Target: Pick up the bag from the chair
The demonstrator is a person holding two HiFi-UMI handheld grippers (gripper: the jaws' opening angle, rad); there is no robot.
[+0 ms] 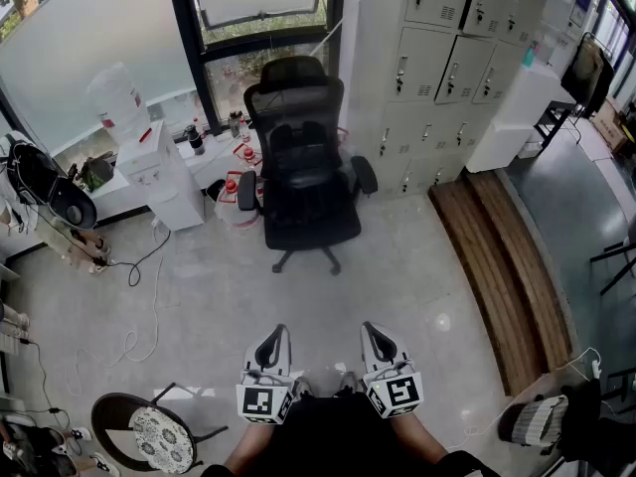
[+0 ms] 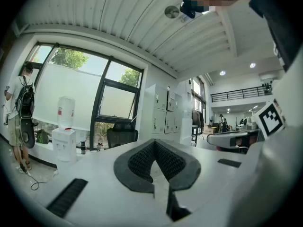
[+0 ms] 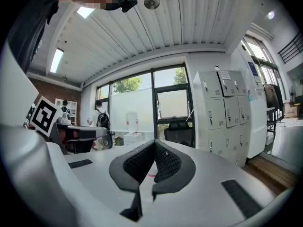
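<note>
Black chair well beyond left hand-held gripper and right hand-held gripper, both closed, empty.

Grey floor — chair, cable (white)

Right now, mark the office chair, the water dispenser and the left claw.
office chair (image 1: 294,97), head view, on its backrest.
water dispenser (image 1: 159,172), head view, on its white body.
left claw (image 1: 277,334), head view, at its closed tips.

Left gripper, right gripper side by side, pointing forward, jaws together, empty.
</note>
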